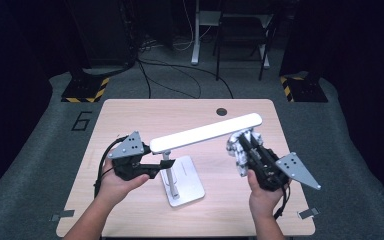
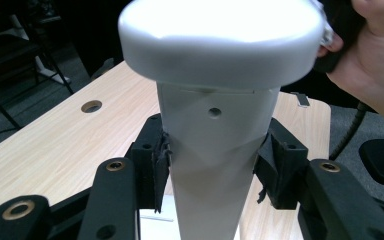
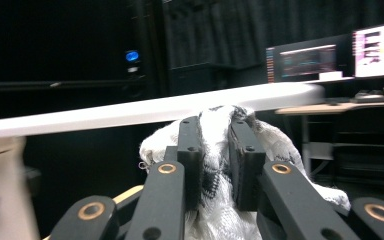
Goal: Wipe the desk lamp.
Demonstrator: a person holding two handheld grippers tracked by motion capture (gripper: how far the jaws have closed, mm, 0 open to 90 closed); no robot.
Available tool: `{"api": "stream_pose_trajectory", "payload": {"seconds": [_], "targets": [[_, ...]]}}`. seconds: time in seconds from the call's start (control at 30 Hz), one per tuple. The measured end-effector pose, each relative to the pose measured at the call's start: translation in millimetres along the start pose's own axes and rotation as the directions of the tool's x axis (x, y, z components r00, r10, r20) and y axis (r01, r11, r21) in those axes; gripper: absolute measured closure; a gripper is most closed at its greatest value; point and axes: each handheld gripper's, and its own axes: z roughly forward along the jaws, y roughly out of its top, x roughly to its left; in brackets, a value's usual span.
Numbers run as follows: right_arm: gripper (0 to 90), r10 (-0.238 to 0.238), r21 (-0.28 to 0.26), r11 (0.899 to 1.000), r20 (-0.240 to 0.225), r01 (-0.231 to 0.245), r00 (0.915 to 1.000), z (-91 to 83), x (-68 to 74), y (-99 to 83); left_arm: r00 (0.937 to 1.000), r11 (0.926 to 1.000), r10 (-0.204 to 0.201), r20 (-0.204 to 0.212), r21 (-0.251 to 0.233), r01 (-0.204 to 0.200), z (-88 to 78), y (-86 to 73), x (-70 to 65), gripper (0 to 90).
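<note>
Left gripper jaws half-open, clamping lamp post; right gripper pinches cloth tight. Hard wiping could tip lamp.

A white desk lamp with a flat square base stands near the front middle of the pale wooden worktop, its long white light bar slanting up toward the right. The left gripper holds the lamp's thin upright post just under the bar's left end. The right gripper presses a crumpled white cloth against the underside of the bar near its right end.
</note>
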Motion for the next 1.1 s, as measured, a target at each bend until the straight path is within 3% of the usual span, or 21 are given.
{"api": "stream_pose_trajectory", "payload": {"seconds": [0.13,0.27,0.4,0.53,0.63,0.73,0.83,0.97,1.1], "targets": [[78.0,-0.024,0.021,0.999,-0.08,0.026,0.9966,8.3,22.3,-4.2,1.0,1.0,-0.001,-0.002,-0.002,0.001,0.1,-0.2,-0.5,52.3],[78.0,-0.04,0.017,0.999,-0.081,0.042,0.9959,11.0,25.0,-4.9,1.0,1.0,-0.004,-0.005,-0.005,0.004,-0.2,-0.7,-0.7,52.3],[78.1,-0.028,0.007,1.0,-0.01,0.028,0.9996,5.9,6.3,-1.5,1.0,1.0,-0.006,0.0,-0.006,0.006,0.5,-0.4,0.0,52.3],[78.1,0.005,-0.007,1.0,0.07,-0.005,0.9975,-1.8,-18.4,3.1,1.0,1.0,-0.006,0.003,-0.005,0.006,1.4,0.1,-0.1,52.4],[78.1,0.017,-0.012,1.0,0.096,-0.016,0.9953,-5.7,-27.1,5.5,1.0,1.0,-0.005,0.001,-0.005,0.005,1.8,0.3,-0.1,52.4],[78.1,0.009,-0.009,1.0,0.091,-0.008,0.9958,-6.1,-24.6,5.3,1.0,1.0,-0.005,0.005,-0.002,0.005,1.1,0.0,0.4,52.4],[78.0,0.008,0.0,1.0,0.052,-0.008,0.9986,-3.9,-15.3,4.0,1.0,1.0,-0.004,0.003,-0.006,0.004,1.2,-0.3,0.1,52.3],[78.0,-0.015,0.022,1.0,-0.035,0.015,0.9993,2.4,7.7,1.5,1.0,1.0,-0.002,0.003,-0.005,0.002,0.9,-0.3,0.3,52.3],[78.1,0.009,0.042,0.999,-0.151,-0.003,0.9885,7.9,32.1,-0.8,1.0,1.0,-0.001,0.0,-0.008,0.001,1.1,-0.7,0.1,52.3]]}}
